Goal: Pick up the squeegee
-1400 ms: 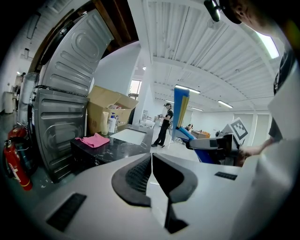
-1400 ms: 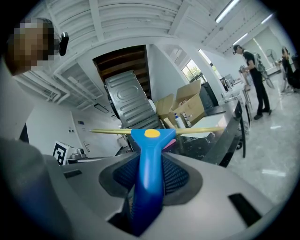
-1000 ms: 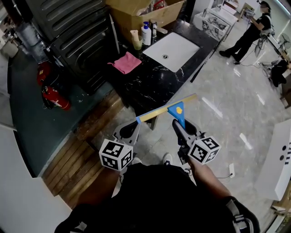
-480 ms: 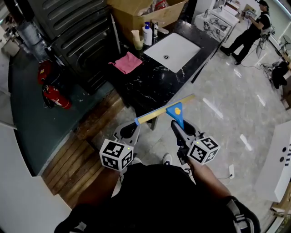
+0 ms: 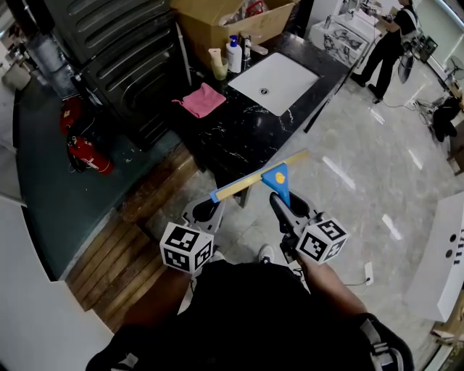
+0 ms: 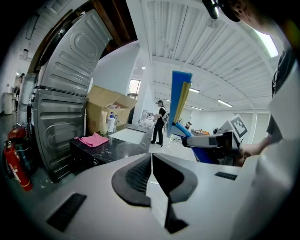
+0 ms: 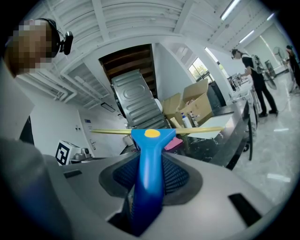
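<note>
My right gripper [image 5: 284, 205] [image 7: 151, 176] is shut on the blue handle of the squeegee [image 5: 275, 176] [image 7: 149, 154], whose long yellow blade [image 5: 254, 177] points away across the space in front of me. In the left gripper view the squeegee [image 6: 180, 103] stands upright at the right, held by the other gripper. The left gripper [image 5: 202, 212] [image 6: 151, 173] hangs beside it with its jaws together and nothing between them. Both are held in the air in front of the black marble counter [image 5: 246, 138].
On the counter lie a pink cloth [image 5: 202, 99], a white sink basin [image 5: 274, 82] and bottles [image 5: 233, 53] by a cardboard box [image 5: 225, 18]. A red fire extinguisher [image 5: 87, 153] lies at the left by a dark metal panel. A person [image 5: 388, 43] stands far right.
Both grippers and the squeegee stay in place. The person at the far right has stepped left along the far counter.
</note>
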